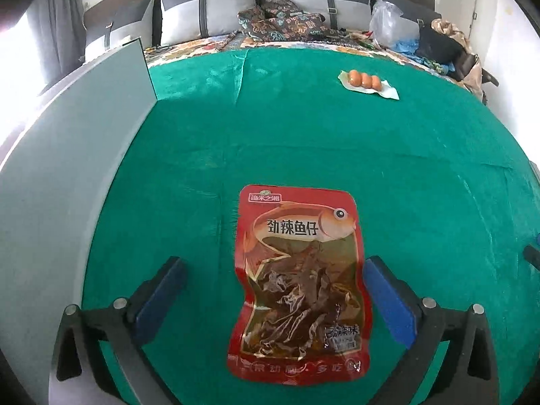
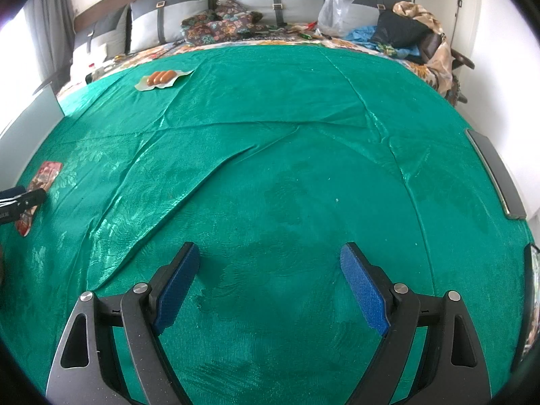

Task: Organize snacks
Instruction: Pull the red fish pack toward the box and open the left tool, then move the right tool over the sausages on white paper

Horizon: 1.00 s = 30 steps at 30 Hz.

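Note:
A red fish-snack packet (image 1: 298, 280) lies flat on the green cloth (image 1: 371, 168). It sits between the blue pads of my left gripper (image 1: 273, 263), whose jaws stand wide apart; the left pad is well clear of it and the right pad is close beside its edge. The right wrist view shows the same packet (image 2: 44, 175) far left, partly behind a left-gripper finger (image 2: 23, 199). A clear pack of three orange sausages (image 1: 366, 80) (image 2: 162, 77) lies farther back on the cloth. My right gripper (image 2: 270, 253) hovers open over bare green cloth (image 2: 287, 168) with nothing between its fingers.
A pale grey panel (image 1: 67, 168) stands along the cloth's left edge. A dark grey flat object (image 2: 496, 175) lies at the right edge. Behind are grey cushions (image 1: 209, 10), patterned fabric (image 1: 280, 20), a clear plastic bag (image 1: 384, 20) and piled clothes (image 2: 411, 33).

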Available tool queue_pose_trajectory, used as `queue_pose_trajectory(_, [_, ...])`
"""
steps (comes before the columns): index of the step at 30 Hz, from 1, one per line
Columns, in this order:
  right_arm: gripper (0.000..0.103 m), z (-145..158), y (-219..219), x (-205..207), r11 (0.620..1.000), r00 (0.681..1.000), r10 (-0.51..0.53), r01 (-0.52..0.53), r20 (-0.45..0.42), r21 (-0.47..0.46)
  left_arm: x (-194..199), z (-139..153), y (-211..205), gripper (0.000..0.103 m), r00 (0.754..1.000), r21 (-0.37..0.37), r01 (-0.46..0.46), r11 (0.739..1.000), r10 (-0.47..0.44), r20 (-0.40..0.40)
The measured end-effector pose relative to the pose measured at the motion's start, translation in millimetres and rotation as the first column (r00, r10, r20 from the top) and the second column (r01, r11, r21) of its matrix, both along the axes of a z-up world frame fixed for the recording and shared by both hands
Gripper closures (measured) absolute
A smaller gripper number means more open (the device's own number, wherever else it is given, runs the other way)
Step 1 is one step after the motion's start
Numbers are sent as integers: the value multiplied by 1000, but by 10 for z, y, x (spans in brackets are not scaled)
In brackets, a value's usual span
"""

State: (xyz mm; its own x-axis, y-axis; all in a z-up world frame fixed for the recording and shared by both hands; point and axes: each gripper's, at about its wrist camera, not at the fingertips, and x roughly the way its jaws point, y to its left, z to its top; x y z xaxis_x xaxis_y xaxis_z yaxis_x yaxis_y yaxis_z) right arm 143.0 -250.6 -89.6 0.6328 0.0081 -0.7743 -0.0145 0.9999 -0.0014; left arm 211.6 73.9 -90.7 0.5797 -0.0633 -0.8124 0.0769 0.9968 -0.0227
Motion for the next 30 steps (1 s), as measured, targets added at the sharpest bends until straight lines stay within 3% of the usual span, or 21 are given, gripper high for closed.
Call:
queue_pose_trajectory(12, [14, -1, 2, 2, 1000, 1000, 2, -2, -2, 0, -28, 4, 4, 0, 1000, 0, -1, 1000, 1, 2])
queue_pose_trajectory(15, [14, 24, 26, 84, 997, 997, 74, -74, -32, -3, -33, 4, 4, 0, 1000, 0, -1, 1000, 1, 3])
queue_pose_trajectory(17, [16, 108, 91, 333, 982, 981, 187, -187, -59, 15, -36, 5, 5, 0, 1000, -1, -1, 1000, 1, 3])
queue_pose_trajectory(21, [16, 465, 356, 1002, 943, 943, 333, -333, 13, -11, 2, -14, -25, 0, 1000, 0, -1, 1000, 1, 2])
queue_pose_trajectory(24, [16, 607, 802, 1715, 878, 881, 473, -473, -17, -79, 1, -12, -25, 0, 1000, 0, -1, 1000, 1, 2])
queue_pose_trajectory(27, [16, 607, 1211, 2323, 830, 839, 540, -543, -65, -122, 1, -11, -24, 0, 1000, 0, -1, 1000, 1, 2])
queue_pose_trajectory(30, [16, 525, 1462, 2732, 814, 823, 560, -568, -101, -117, 2, -8, -19, 0, 1000, -1, -1, 1000, 1, 2])
